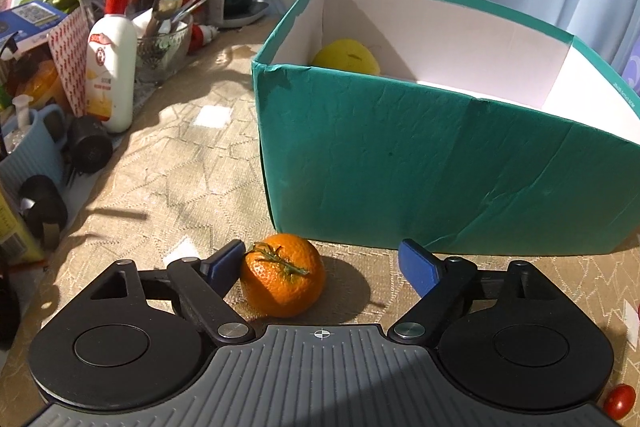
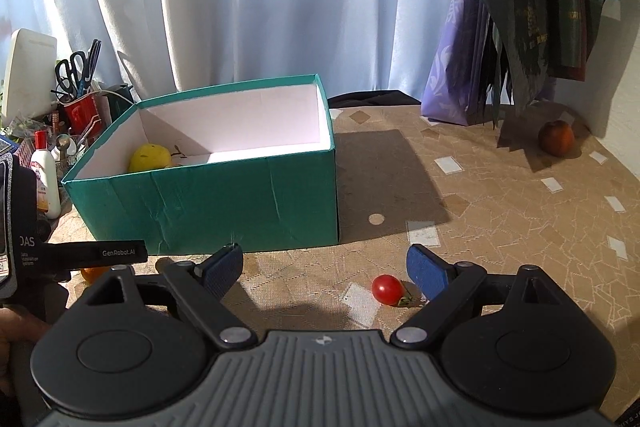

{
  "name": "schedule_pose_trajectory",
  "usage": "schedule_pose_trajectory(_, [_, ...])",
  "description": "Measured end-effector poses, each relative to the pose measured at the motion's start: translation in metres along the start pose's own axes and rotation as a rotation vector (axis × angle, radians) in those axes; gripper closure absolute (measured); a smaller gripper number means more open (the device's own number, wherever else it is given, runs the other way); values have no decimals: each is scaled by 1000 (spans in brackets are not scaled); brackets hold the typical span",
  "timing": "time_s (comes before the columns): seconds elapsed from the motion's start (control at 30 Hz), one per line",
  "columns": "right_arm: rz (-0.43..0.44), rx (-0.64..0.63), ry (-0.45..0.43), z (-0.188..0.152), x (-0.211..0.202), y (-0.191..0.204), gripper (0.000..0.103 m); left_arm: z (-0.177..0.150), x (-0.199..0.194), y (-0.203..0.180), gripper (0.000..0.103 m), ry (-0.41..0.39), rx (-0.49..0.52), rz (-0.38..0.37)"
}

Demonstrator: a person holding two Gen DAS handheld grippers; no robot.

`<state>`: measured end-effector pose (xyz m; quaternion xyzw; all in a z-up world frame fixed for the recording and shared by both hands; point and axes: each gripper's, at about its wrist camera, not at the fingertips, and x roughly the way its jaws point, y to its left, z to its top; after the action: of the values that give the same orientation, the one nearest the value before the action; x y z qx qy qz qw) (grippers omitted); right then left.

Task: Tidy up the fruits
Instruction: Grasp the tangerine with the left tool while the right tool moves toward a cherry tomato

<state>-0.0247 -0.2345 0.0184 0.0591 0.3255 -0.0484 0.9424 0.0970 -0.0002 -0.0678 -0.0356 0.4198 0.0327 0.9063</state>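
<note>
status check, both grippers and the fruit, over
Left gripper open around tangerine, not clamped. Right gripper open, cherry tomato by its right finger. Lemon in green box. Nothing blocking.

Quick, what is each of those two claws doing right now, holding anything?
Left gripper: open, mandarin between its fingers, not gripped.
Right gripper: open, holding nothing; cherry tomato lies between its fingers.

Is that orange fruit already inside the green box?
No, the orange fruit sits on the tablecloth in front of the green box; only a yellow fruit shows inside.
</note>
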Motion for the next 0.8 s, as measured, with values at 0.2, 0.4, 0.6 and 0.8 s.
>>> schedule_pose_trajectory(0.2, [-2, -5, 5, 0, 0, 0, 14, -1, 2, -1, 17, 13, 1, 7])
schedule_pose_trajectory(0.4, [-3, -7, 6, 0, 0, 0, 14, -1, 4, -1, 20, 20, 1, 18])
schedule_pose_trajectory(0.6, [1, -9, 11, 0, 1, 1, 14, 0, 4, -1, 20, 21, -2, 12])
schedule_pose_trajectory(0.8, [4, -10, 14, -1, 2, 2, 14, -2, 6, -1, 19, 19, 8, 10])
